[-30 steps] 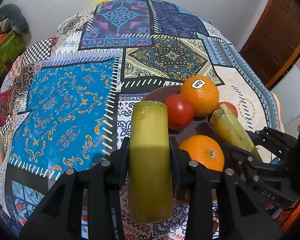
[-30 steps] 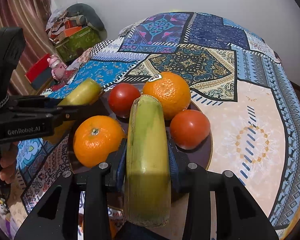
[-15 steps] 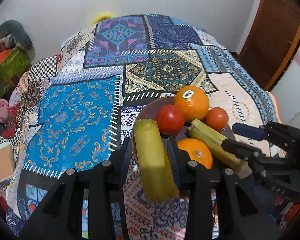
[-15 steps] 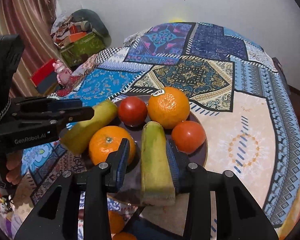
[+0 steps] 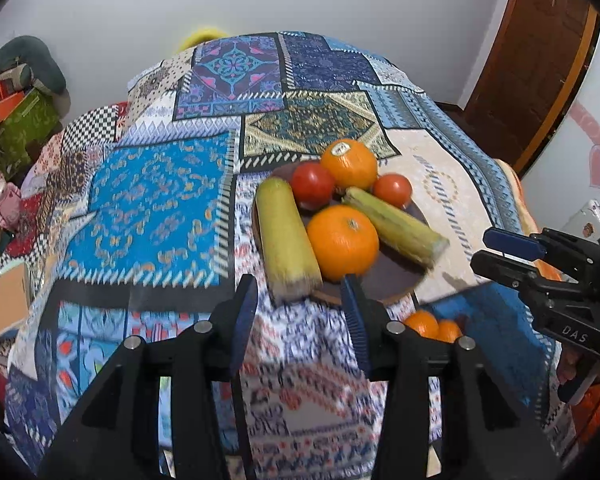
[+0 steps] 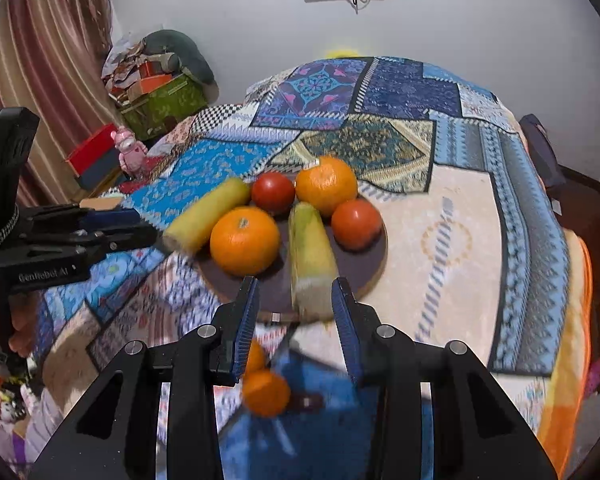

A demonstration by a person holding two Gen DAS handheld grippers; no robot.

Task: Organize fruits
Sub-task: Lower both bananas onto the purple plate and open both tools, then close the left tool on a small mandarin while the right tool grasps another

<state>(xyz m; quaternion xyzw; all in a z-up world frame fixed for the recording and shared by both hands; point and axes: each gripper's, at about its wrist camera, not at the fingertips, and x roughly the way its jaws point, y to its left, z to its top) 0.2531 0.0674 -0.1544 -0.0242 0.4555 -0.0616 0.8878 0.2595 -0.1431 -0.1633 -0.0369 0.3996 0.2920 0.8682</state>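
Note:
A dark round plate point(image 5: 396, 276) point(image 6: 374, 264) on the patchwork tablecloth holds two oranges point(image 5: 342, 242) point(image 5: 350, 164), two tomatoes point(image 5: 312, 184) point(image 5: 392, 189) and two yellow-green banana pieces. One piece point(image 5: 286, 236) point(image 6: 208, 212) lies over the plate's left rim. The other point(image 5: 394, 224) point(image 6: 312, 252) lies across the plate. My left gripper point(image 5: 298, 312) is open and empty just behind the left piece. My right gripper point(image 6: 294, 304) is open and empty just behind the other piece.
Small oranges point(image 5: 430, 326) point(image 6: 266, 392) lie on something blue below the table's near edge. A pink toy point(image 6: 132, 152), boxes and clutter point(image 6: 160, 92) stand at the left by a curtain. A brown door point(image 5: 540, 60) is at the right.
Both grippers have opened, let go of their banana pieces onto the plate, and drawn back and up from it.

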